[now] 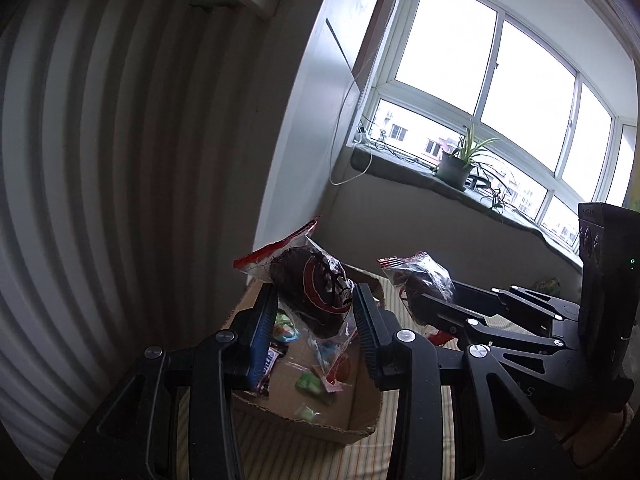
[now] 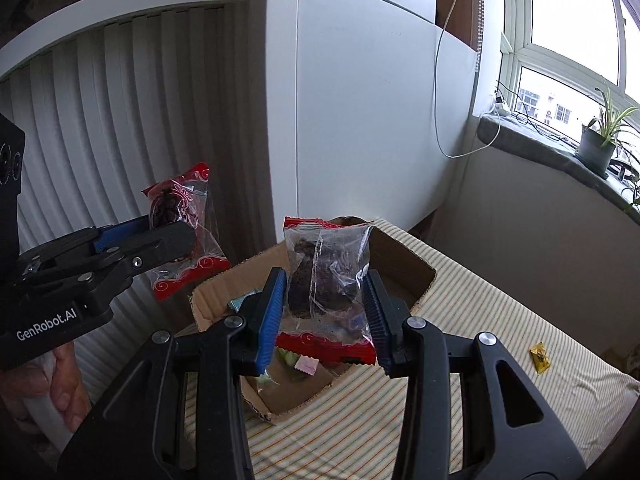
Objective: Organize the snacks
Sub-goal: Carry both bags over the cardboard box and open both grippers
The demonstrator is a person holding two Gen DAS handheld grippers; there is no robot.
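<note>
Fingers of the left gripper (image 1: 316, 312) and right gripper (image 2: 326, 304) each clamp an upright, red-edged clear snack packet (image 1: 310, 288) (image 2: 326, 280), both held directly above the open cardboard box (image 2: 404, 256), the left packet nearer its far-left corner.

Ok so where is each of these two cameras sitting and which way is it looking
Left wrist: on the left gripper, looking along its fingers over the cardboard box toward the window; own fingers clamp a red-edged snack packet; the right gripper shows.
Right wrist: on the right gripper, looking over the box toward a white wall; own fingers clamp another snack packet; the left gripper and a hand show.
Shared: box, both packets, potted plant.
</note>
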